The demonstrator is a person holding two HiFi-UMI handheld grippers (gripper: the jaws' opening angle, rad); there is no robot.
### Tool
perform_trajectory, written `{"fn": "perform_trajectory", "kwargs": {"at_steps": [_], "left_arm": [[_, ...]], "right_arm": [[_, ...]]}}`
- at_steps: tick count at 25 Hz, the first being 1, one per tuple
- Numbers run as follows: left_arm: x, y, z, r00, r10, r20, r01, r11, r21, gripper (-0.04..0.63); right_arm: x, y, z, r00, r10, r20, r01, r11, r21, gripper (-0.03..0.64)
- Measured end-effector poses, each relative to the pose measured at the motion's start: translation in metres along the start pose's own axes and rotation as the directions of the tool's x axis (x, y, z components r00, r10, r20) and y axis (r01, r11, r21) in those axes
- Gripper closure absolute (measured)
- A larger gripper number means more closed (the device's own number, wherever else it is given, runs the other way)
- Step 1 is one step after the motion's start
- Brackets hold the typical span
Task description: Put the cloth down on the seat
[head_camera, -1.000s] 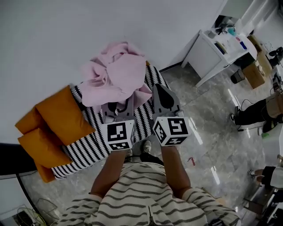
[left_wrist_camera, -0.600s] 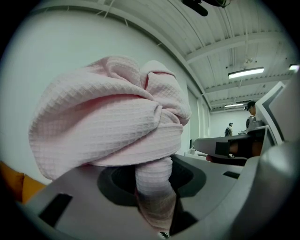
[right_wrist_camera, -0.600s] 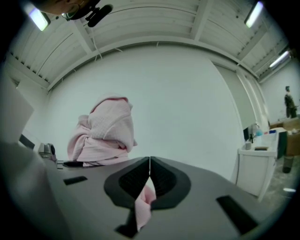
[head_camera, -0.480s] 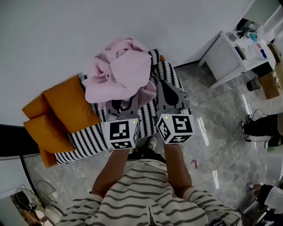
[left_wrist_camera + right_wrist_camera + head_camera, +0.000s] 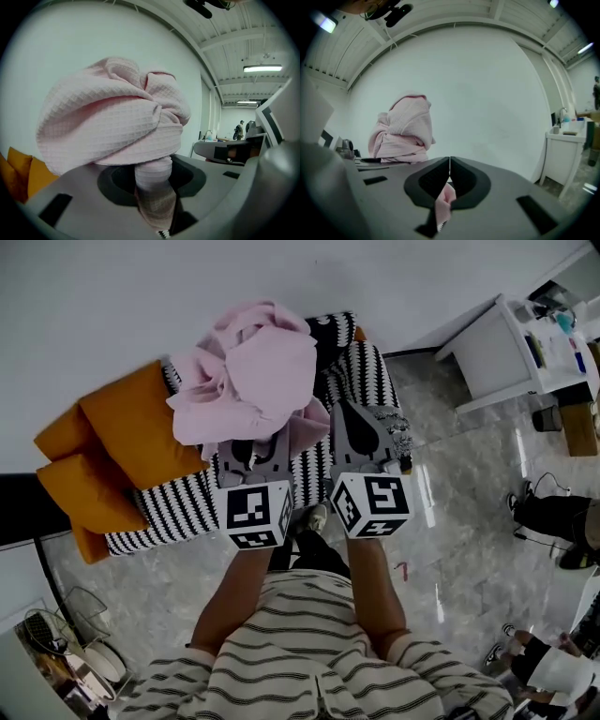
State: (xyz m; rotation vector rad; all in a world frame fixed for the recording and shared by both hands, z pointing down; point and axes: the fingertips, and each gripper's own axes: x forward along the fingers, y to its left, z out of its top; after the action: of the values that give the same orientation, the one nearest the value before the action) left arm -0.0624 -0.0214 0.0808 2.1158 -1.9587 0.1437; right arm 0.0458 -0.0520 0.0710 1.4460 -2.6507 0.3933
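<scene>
My left gripper (image 5: pixel 154 185) clamps the pink cloth (image 5: pixel 248 381), a bunch running from 6 to 12 o'clock above the striped seat (image 5: pixel 367 381); my right gripper (image 5: pixel 449 168) is closed on a corner of it.

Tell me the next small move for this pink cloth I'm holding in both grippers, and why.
Probably lower both grippers together toward the striped seat before opening either. The left gripper is shut on the pink cloth, and the right gripper is shut on a corner of it. The bundle seems to hang above the seat beside the orange cushions, not resting on it.
</scene>
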Motion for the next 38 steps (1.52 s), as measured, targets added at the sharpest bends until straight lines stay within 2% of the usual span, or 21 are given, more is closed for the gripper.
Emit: {"fn": "perform_trajectory", "kwargs": {"at_steps": [13,21,38], "left_arm": [[0.014,0.017,-0.068,0.990,0.044,-0.132,-0.050,0.998,-0.042,0.430],[0.019,0.028,-0.121,0.975,0.059,-0.214,-0.075,0.995,-0.067,0.430],[0.025,0.044,-0.188,0.943,0.072,-0.325,-0.113,0.988,-0.110,0.430]], "right_arm": [[0.027,-0.004,-0.068,0.991,0.040,-0.130,-0.037,0.999,0.027,0.603],[0.035,-0.016,-0.118,0.977,0.035,-0.210,-0.025,0.998,0.053,0.603],[0.048,-0.017,-0.196,0.938,0.042,-0.345,-0.007,0.995,0.101,0.603]]}}
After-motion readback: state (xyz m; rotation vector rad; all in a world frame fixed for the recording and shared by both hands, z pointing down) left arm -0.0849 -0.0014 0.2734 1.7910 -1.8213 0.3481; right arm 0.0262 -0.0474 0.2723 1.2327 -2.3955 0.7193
